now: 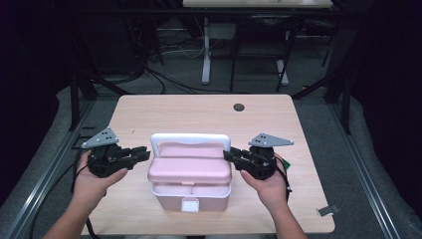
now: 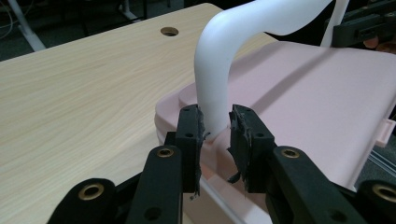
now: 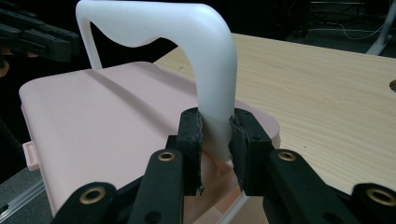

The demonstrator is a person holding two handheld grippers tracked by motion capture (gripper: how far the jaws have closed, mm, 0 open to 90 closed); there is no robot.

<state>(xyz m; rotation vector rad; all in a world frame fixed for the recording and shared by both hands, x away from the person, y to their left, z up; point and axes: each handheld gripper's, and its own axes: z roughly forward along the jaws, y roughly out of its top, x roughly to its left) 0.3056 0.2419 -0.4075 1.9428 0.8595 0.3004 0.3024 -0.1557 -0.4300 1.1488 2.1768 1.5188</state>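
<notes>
hands: two hands come in from the bottom of the high view, each one holding a black gripper.
left gripper (image 1: 144, 152): it sits at the left side of the pink box and points at it. in the left gripper view (image 2: 216, 128) its jaws stand on both sides of the white handle's foot. one pad touches the handle, the other has a thin gap, so i cannot tell if it is really squeezing.
right gripper (image 1: 228, 154): it sits at the right side of the box and points at it. in the right gripper view (image 3: 216, 128) both pads press on the other foot of the handle, so it is closed on the handle.
pink box (image 1: 191, 174): it stands on the worktop between the two grippers, near the front edge. its lid is down and looks flat and smooth. a small white latch (image 1: 189, 204) is on the front side.
white handle (image 1: 190, 140): it stands up over the back part of the lid, like an arch, with one foot at each side of the box.
worktop (image 1: 199, 112): light wood, with a small round hole (image 1: 239, 107) near the far edge, well apart from the box.
grey plates: a three-cornered grey plate sits on top of each gripper.
floor: dark, with cables and white legs of another desk behind the worktop.
</notes>
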